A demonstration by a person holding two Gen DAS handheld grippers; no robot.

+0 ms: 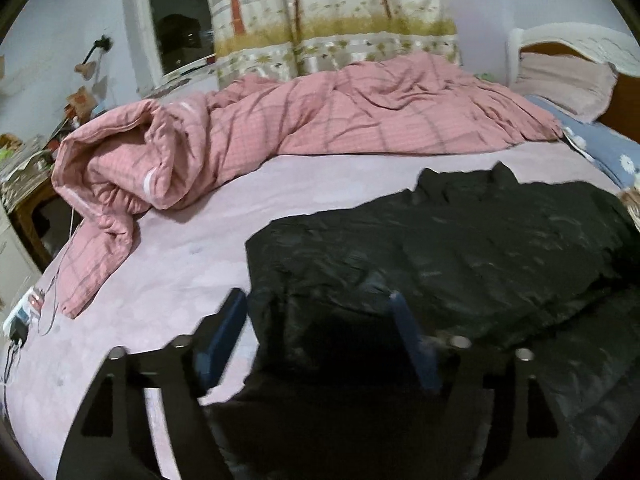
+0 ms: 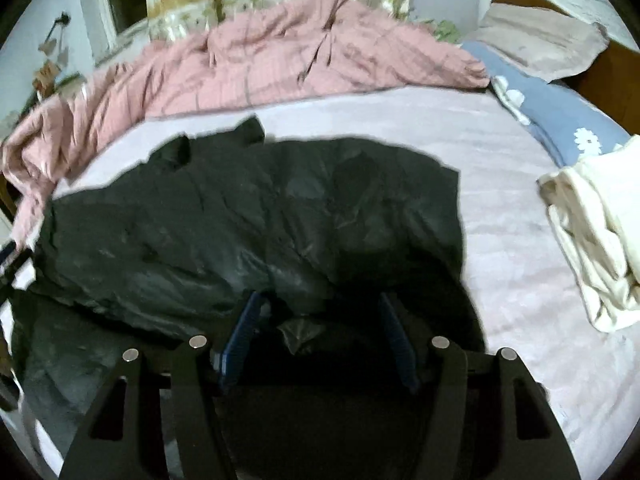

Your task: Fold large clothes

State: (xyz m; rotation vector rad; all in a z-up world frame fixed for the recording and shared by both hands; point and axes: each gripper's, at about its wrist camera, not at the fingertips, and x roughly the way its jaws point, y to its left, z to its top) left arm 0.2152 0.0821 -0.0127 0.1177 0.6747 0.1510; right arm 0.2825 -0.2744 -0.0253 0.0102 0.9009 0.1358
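Jacket (image 1: 440, 240) lies lengthwise across bed (image 1: 160, 288); both grippers (image 1: 320, 336) (image 2: 320, 336) gape, holding nothing.

A black padded jacket (image 1: 440, 248) is lying spread across the pale pink bed sheet (image 1: 160, 280), its glossy shell creased and catching dull highlights. It is resting mostly flat but rumpled, with a folded-over layer bulging along its near edge in the right wrist view (image 2: 248, 224). Small dark flaps, possibly a collar or cuffs, are sticking up along its far edge, pointing toward the heaped quilt. Its near portion is sinking into shadow, where details are too dark to make out
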